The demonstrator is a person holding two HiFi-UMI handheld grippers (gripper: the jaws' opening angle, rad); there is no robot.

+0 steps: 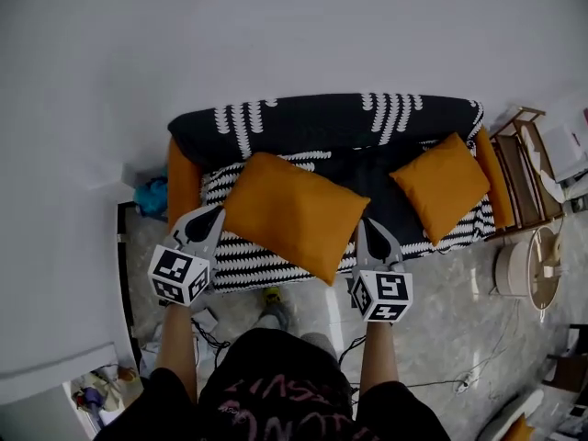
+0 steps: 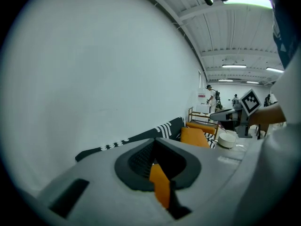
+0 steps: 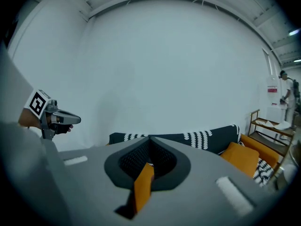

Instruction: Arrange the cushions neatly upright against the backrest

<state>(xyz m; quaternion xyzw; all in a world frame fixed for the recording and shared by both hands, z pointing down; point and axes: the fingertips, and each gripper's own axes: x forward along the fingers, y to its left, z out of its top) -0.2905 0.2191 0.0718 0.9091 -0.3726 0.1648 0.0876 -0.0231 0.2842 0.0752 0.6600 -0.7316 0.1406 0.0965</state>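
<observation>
Large orange cushion held above the front edge of the black-and-white sofa, left claw clamped shut on its left edge, right claw clamped on its right edge, second orange cushion propped at the sofa's right end.

The big orange fabric cushion and the smaller orange square cushion are the same plain orange, no pattern on either. The black fabric sofa cover has bands of white chain-like stripes, going to tight black-and-white stripes on the seat. The orange sofa arm matches the cushions. The light grey left gripper and light grey right gripper carry black-and-white marker cubes. The pale grey stone floor looks marbled, and the plain wall is white.
</observation>
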